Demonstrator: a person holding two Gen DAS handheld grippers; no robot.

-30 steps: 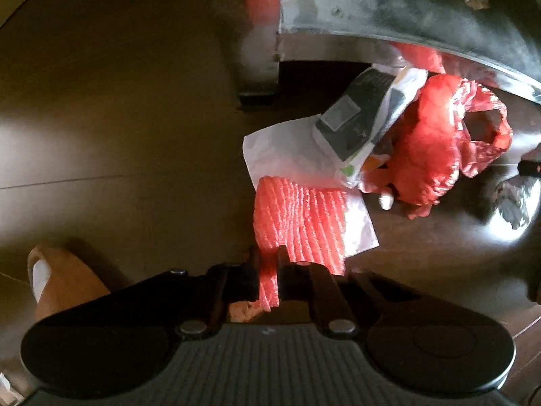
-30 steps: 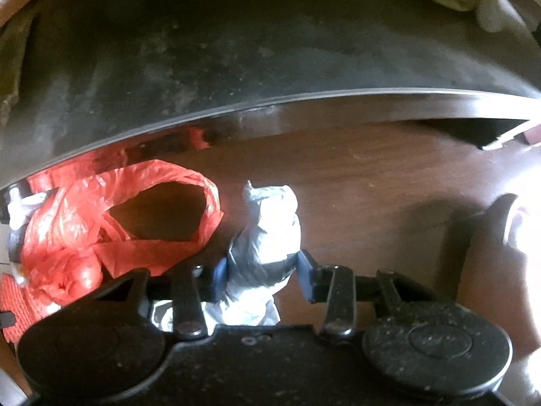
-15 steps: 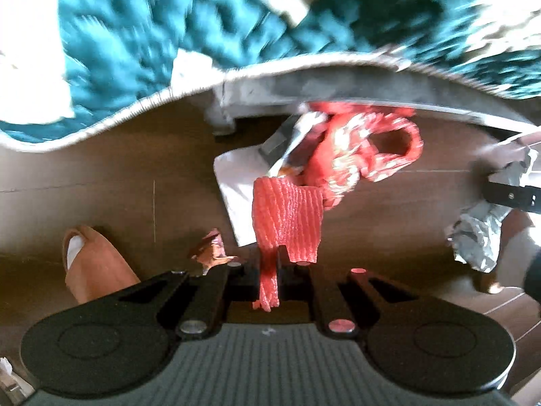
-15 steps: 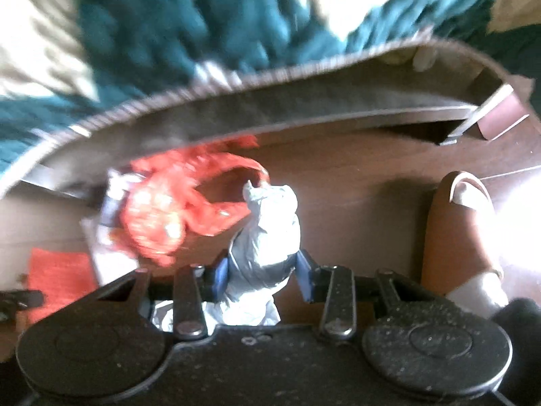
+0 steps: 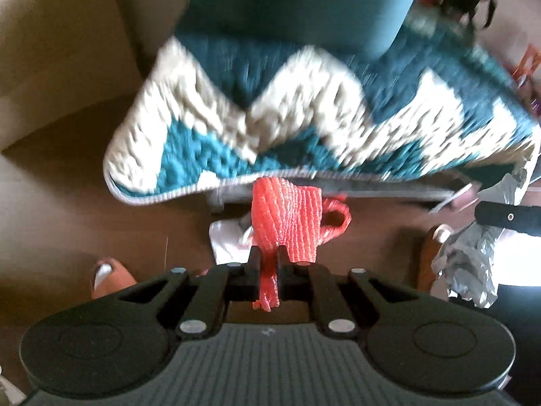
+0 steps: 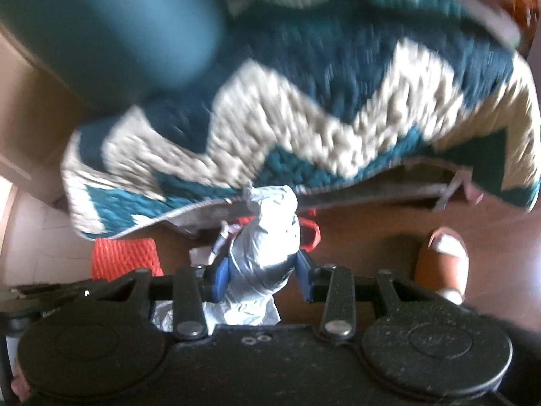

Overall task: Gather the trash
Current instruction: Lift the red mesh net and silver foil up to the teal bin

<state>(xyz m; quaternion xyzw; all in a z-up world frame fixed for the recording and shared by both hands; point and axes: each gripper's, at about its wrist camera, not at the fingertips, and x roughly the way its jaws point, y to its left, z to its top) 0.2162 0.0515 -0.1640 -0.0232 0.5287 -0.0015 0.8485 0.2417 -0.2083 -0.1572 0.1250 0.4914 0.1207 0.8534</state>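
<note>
My left gripper point(image 5: 268, 264) is shut on a red foam net sleeve point(image 5: 287, 220) and holds it up above the brown floor. My right gripper point(image 6: 262, 272) is shut on a crumpled silver foil wad point(image 6: 267, 247), also lifted. The foil wad point(image 5: 470, 264) and the right gripper show at the right edge of the left wrist view, and the red net point(image 6: 125, 257) at the left of the right wrist view. On the floor below lie a red plastic bag point(image 5: 338, 223) and a white paper sheet point(image 5: 226, 237), partly hidden by the held things.
A teal and cream zigzag blanket point(image 5: 304, 128) hangs over a seat edge above the floor trash. A teal cushion point(image 5: 304, 3) sits behind it. A foot in a brown sandal point(image 5: 108, 277) stands left; another sandal point(image 6: 443, 257) stands right. A beige wall point(image 5: 61, 50) is at left.
Both grippers have risen well away from the floor with their trash; the view pulled back from under the seat, so the blanket now fills the upper part and the floor trash looks small.
</note>
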